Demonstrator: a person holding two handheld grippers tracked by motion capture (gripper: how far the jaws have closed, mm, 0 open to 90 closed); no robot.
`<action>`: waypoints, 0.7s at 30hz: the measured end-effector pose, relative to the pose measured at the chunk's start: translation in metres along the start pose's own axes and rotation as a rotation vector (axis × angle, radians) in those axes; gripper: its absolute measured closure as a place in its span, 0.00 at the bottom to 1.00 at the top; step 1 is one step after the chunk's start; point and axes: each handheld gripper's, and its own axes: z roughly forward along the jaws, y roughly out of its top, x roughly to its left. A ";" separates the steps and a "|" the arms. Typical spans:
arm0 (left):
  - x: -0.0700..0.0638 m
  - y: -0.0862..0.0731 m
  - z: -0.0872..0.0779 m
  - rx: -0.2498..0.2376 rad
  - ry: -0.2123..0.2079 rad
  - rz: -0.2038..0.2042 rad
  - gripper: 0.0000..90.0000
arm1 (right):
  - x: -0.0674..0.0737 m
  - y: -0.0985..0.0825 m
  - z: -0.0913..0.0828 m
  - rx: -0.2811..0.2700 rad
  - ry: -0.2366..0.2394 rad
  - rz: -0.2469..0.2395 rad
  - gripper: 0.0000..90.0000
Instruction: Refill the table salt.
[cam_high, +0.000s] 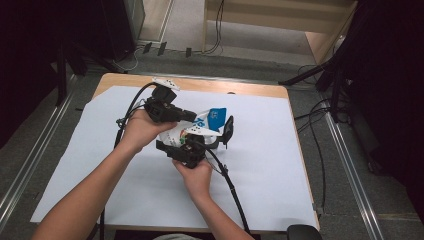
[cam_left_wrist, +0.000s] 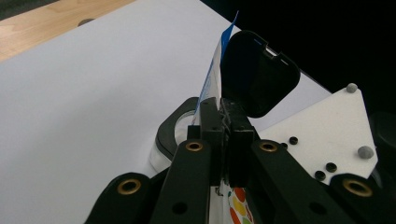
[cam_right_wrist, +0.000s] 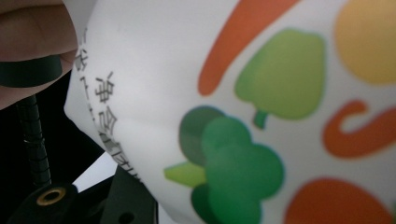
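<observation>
Packaging under inspection: a white printed pouch (cam_high: 199, 125) with a blue top band and vegetable artwork, held above the white sheet (cam_high: 280, 165) near the middle of the table (cam_high: 125, 80), between the two tools.

Left gripper (cam_high: 192, 116): jaws fully closed, pinching the upper edge of the pouch; the left gripper view shows the film trapped flat between the two black pads, the blue band rising beyond them.

Right gripper (cam_high: 222, 135): jaws partly apart, set around the lower body of the pouch. The right gripper view shows printed film very close to the lens; whether the pads press on it cannot be told.

Handling assessment: the film creases and folds freely, so the pouch is judged soft, thin and light. It will not hold shape when lifted from one point, and it is likely to sag or twist. The glossy surface suggests a slippery skin; a hold on the bulging body may slide. The flat sealed edge is the sounder place to hold, as on the left. Pulling the two holds apart risks tearing the film or spilling whatever is inside
</observation>
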 end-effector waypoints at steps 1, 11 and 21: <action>0.000 0.000 0.000 0.001 0.002 0.002 1.00 | 0.000 0.000 0.000 0.000 -0.001 0.001 0.66; 0.000 0.001 -0.001 0.004 0.002 -0.002 0.99 | 0.001 0.001 0.000 0.002 0.003 0.000 0.66; -0.001 0.001 -0.001 0.007 0.011 0.005 1.00 | 0.001 0.001 0.001 -0.002 0.004 -0.004 0.66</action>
